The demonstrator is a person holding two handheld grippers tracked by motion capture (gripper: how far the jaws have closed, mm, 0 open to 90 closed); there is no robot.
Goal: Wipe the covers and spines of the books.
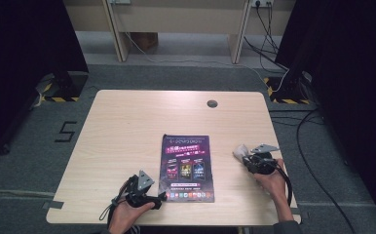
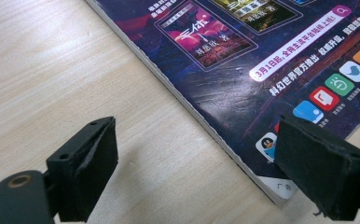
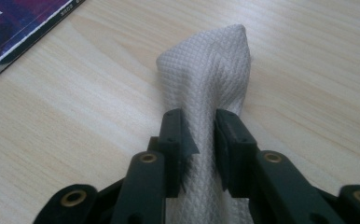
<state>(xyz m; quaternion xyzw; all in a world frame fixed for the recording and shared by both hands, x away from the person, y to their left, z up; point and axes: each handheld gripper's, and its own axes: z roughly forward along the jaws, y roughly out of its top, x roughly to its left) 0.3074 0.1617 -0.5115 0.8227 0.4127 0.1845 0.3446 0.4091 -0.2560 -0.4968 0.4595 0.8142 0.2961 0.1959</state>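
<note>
Pale wood-grain counter [image 1: 127,126], bare but for three things. Lying flat near centre, a purple-black magazine [image 1: 186,167], long axis running 12 to 6 o'clock in the high view, printed text upright toward the 6 o'clock edge, spine edge apparently at 9 o'clock. At 7 o'clock of it, left hand-held gripper [image 1: 158,199] resting low at the near corner, jaws wide apart and straddling that corner: one pad over bare wood, the other above the cover's row of app icons [image 2: 341,84], closed on nothing. At 3 o'clock of the magazine, well apart from it, right hand-held gripper [image 1: 242,158] clamped on a folded white cloth [image 3: 211,70], waffle-textured, its free end poking forward past the jaws toward 10 or 11 o'clock, just above or touching the counter.

Likely step: wiping the cover while pinning the magazine. Best done by lowering the left pads onto the corner, or nipping the corner's thickness, before any stroke, so the glossy cover cannot skate. Then bringing the cloth across from 3 o'clock, laying its folded end flat, not tip-first, and stroking along the long axis, 12 toward 6. Light pressure only; scuffs already visible on the sheen near the pink banner [image 2: 304,42]. Firm clamp needed on the cloth.
</note>
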